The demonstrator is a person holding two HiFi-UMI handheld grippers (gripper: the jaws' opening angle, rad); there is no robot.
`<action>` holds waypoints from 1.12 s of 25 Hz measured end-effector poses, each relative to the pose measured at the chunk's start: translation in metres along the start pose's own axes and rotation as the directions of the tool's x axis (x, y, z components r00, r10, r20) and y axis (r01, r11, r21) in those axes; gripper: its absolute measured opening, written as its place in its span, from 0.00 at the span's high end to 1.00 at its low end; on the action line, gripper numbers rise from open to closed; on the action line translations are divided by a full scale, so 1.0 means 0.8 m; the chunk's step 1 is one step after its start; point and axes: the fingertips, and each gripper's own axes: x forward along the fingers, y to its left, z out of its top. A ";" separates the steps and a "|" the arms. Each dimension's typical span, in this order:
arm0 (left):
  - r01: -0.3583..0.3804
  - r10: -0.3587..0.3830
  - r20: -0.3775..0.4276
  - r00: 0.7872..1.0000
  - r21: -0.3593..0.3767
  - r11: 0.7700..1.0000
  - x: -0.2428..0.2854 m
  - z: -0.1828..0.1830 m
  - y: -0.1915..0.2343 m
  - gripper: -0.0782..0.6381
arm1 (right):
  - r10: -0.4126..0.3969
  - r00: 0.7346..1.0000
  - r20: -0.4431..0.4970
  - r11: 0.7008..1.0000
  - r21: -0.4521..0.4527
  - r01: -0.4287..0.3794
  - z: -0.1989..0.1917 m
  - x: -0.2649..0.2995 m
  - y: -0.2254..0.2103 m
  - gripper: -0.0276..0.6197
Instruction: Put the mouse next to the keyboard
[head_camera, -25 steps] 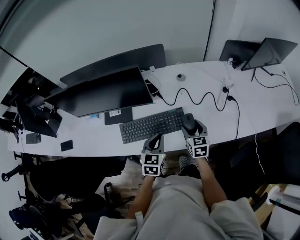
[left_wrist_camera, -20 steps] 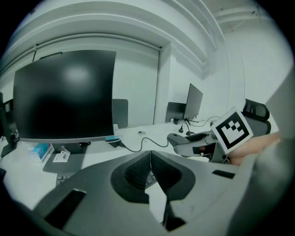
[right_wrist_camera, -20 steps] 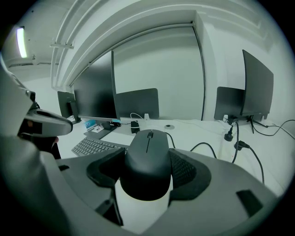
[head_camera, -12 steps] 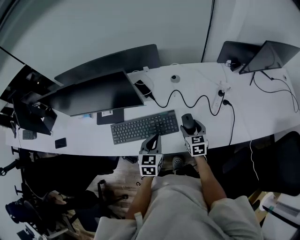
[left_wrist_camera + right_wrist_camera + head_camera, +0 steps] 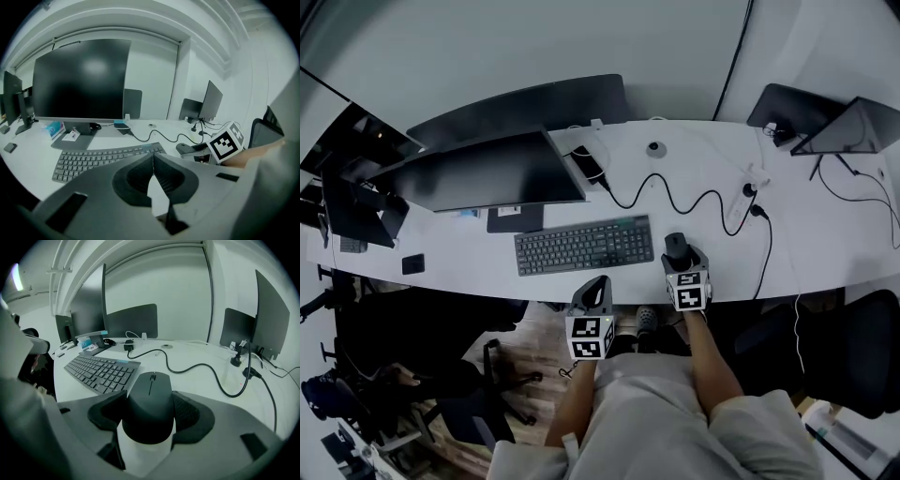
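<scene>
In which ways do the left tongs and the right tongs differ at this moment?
The left tongs are shut and empty; the right tongs stand wide, gripping the mouse. The left tongs sit in front of the keyboard; the right tongs are to its right. Both carry a marker cube.

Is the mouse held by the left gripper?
No, the left gripper is shut on nothing; the mouse sits between the jaws of the right gripper.

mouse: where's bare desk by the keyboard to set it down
Free: the strip of desk right of the keyboard, bordered by the black cable behind and the desk's front edge. The mouse, in the right gripper, is at that strip's left end. Crowded: behind the keyboard, with the monitor stand and cable.
</scene>
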 end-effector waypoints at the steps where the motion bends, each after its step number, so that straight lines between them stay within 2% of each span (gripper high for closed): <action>1: -0.007 0.007 -0.006 1.000 -0.017 1.000 -0.005 -0.005 0.003 0.86 | 0.003 1.000 -0.008 1.000 0.005 -0.003 -0.004 0.004 0.002 0.49; 5: -0.045 0.045 -0.006 0.999 -0.108 0.993 -0.022 -0.020 0.021 0.86 | -0.007 1.000 -0.026 1.000 0.005 0.007 -0.011 0.018 0.005 0.49; 12: -0.126 0.122 -0.037 0.992 -0.173 0.977 -0.055 -0.047 0.040 0.86 | -0.045 0.998 -0.050 0.999 0.014 0.045 -0.020 0.030 0.009 0.49; 20: -0.148 0.137 -0.066 0.988 -0.194 0.970 -0.076 -0.073 0.041 0.86 | -0.047 0.998 -0.037 0.996 0.072 0.050 -0.021 0.035 0.011 0.47; 24: -0.172 0.165 -0.052 0.985 -0.199 0.965 -0.085 -0.075 0.050 0.86 | -0.095 0.995 -0.028 0.995 0.037 0.096 -0.024 0.023 0.007 0.45; 28: -0.174 0.170 -0.034 0.985 -0.202 0.964 -0.100 -0.076 0.057 0.86 | -0.107 0.994 -0.005 0.994 0.019 0.108 -0.018 -0.006 0.018 0.45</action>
